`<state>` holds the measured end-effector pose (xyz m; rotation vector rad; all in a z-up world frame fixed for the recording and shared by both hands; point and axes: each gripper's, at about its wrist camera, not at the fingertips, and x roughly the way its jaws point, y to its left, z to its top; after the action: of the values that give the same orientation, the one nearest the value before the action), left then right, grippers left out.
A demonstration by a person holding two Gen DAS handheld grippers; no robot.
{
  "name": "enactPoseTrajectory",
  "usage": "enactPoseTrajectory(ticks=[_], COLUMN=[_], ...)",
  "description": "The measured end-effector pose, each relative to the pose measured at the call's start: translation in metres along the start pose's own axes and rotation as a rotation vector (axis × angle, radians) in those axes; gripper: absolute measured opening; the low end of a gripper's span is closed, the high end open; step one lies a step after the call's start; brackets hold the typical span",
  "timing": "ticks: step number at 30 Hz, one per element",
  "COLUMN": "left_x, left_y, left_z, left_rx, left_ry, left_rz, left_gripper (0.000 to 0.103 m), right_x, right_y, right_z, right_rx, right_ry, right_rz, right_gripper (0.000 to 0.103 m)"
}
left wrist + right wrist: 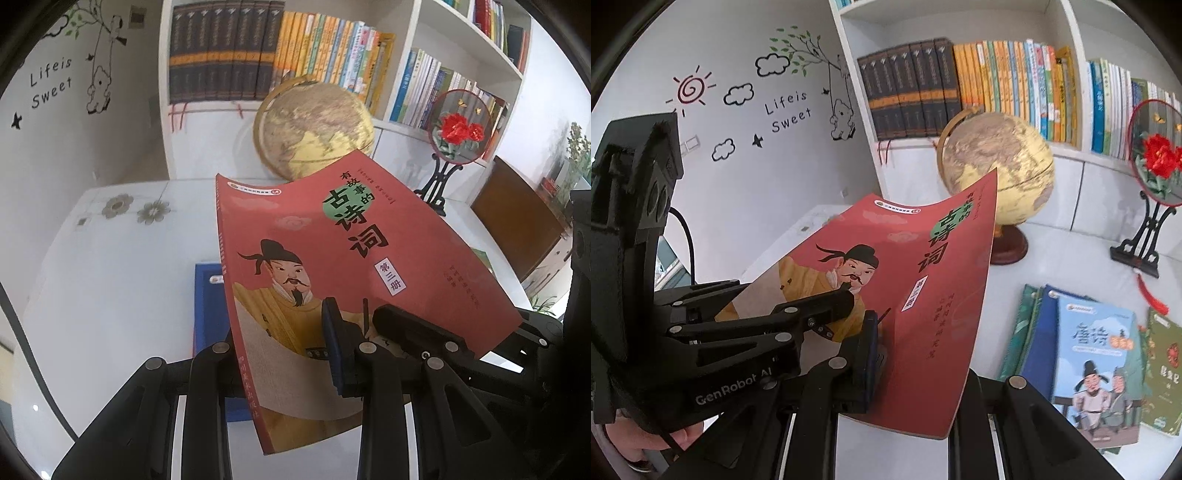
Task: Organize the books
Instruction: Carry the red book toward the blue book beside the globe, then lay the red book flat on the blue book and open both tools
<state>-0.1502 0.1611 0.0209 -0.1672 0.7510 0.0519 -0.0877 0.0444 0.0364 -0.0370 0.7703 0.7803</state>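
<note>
Both tools pinch one red book (332, 266) by its bottom edge: left tool (291, 354) & right tool (908, 358), both squeezed tight on it. Book's up in the air over the white table (110, 295). Other books (1093, 369) lie loose on table w/ the globe (997, 166), so lots left, shelf (979, 144) waits

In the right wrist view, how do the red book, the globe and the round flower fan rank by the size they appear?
1. red book, largest, though it is held nearest the camera, which enlarges it.
2. globe.
3. round flower fan, smallest; the picture edge cuts it off, so its full size is unsure.
</note>
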Motion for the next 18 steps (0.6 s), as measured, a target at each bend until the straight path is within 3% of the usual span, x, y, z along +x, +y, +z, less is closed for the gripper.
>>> enactPoseTrajectory(ticks=[18], left_x=[0.049], left_y=[0.048], left_z=[-0.046], left_rx=[-0.049], left_ry=[0.082], left_rz=[-0.025], left_gripper=[0.028], right_x=[0.066], right_y=[0.012], right_z=[-0.046], right_rx=[0.099], right_ry=[0.065], right_rz=[0.015], right_gripper=[0.015])
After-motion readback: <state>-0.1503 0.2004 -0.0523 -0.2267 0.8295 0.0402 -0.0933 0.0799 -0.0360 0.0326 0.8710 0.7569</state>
